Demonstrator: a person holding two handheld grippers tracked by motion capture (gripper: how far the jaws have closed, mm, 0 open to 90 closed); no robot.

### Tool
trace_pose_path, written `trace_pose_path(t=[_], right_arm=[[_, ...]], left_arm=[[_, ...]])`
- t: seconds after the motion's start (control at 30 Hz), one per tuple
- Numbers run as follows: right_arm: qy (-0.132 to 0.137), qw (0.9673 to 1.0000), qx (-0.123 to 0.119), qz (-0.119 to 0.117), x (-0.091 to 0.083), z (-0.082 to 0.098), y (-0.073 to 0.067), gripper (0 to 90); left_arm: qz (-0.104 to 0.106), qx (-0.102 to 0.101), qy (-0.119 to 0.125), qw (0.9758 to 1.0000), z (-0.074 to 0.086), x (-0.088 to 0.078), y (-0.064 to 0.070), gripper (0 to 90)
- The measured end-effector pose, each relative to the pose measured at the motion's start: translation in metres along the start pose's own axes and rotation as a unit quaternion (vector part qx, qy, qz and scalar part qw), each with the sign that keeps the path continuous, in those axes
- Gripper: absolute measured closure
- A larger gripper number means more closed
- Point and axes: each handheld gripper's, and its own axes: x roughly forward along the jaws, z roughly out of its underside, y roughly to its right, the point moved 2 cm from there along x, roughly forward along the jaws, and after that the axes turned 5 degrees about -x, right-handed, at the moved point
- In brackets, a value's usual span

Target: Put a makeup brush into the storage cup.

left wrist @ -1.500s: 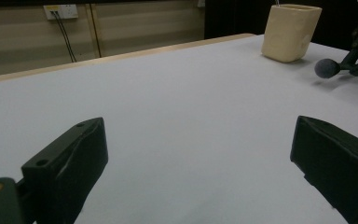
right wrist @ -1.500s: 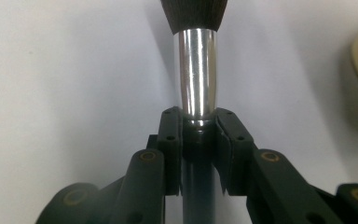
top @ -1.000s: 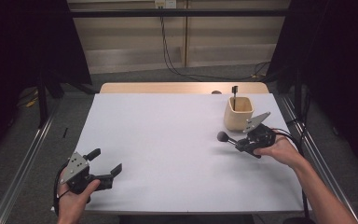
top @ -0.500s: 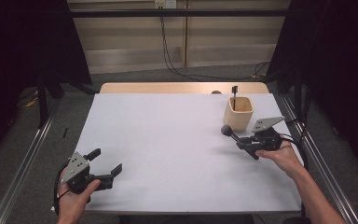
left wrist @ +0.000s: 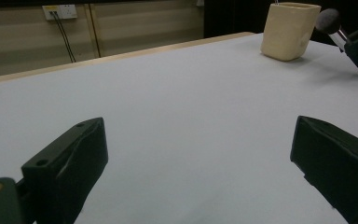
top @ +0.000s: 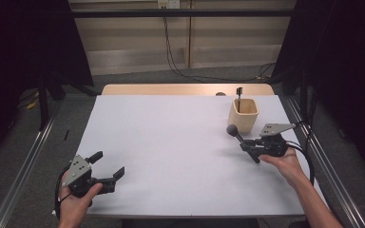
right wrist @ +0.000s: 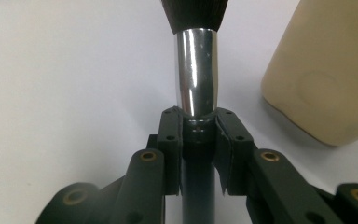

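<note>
At the lower left of the high view, the left claw (top: 108,167) rests low over the white worktop (top: 171,142), its jaws spread wide with nothing between them. Farther up at the right, the right claw (top: 248,145) is clamped on the handle of a makeup brush (top: 234,133), whose dark bristle head points toward the beige cup (top: 244,116) just beyond it.

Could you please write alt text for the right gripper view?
The right gripper clamps a makeup brush with black bristles and a shiny silver ferrule above a white table, with a cream-coloured rounded cup to its right.
</note>
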Motion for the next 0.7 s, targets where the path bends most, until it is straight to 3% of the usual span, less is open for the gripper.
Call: trace_pose_path(t=[0.3, 0.5, 0.7], right_arm=[[0.053, 0.9978, 0.029, 0.029, -0.007, 0.003, 0.000, 74.1], [0.089, 0.9951, 0.018, 0.039, -0.010, 0.000, -0.006, 74.1], [0.134, 0.9891, 0.029, 0.053, -0.021, -0.005, -0.006, 74.1]], left_arm=[[0.001, 0.002, 0.000, 1.0000, 0.000, -0.001, 0.000, 4.0], [0.001, 0.001, 0.001, 1.0000, 0.000, -0.001, 0.000, 4.0], [0.002, -0.002, 0.003, 1.0000, -0.001, 0.000, 0.001, 4.0]])
